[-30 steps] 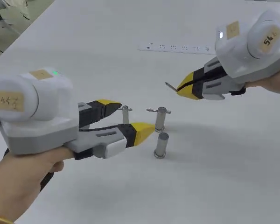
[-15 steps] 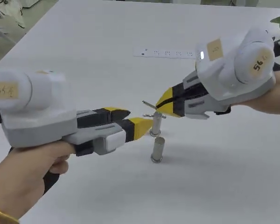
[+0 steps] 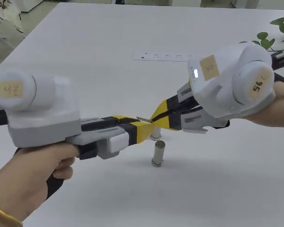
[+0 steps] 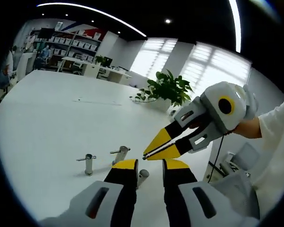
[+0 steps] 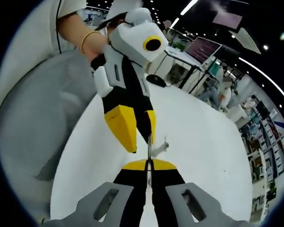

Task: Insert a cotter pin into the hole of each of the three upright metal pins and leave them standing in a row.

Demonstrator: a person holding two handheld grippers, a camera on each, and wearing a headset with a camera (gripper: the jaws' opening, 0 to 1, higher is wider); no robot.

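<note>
My right gripper [image 3: 154, 120] is shut on a thin cotter pin [image 3: 143, 119], which sticks out leftward from its yellow tips. My left gripper [image 3: 135, 124] stands open right against it, its jaws on either side of the pin's free end. In the right gripper view the cotter pin [image 5: 149, 145] rises from my shut right gripper [image 5: 149, 163] toward the left gripper [image 5: 143, 139]. A bare upright metal pin [image 3: 158, 152] stands just below the tips. Two metal pins [image 4: 89, 163] [image 4: 121, 154] stand upright with cotter pins through them; the bare one [image 4: 142, 176] peeks between my left gripper's [image 4: 150, 163] jaws.
A white power strip [image 3: 164, 56] lies further back on the white table [image 3: 85, 56]. A potted plant [image 3: 274, 32] stands at the far right corner. Bare tabletop stretches in front of and to the right of the metal pins.
My right gripper has carried the cotter pin down and left until its tips meet the left gripper. The left gripper's jaws have narrowed and shifted right. The head camera has shifted as well.
</note>
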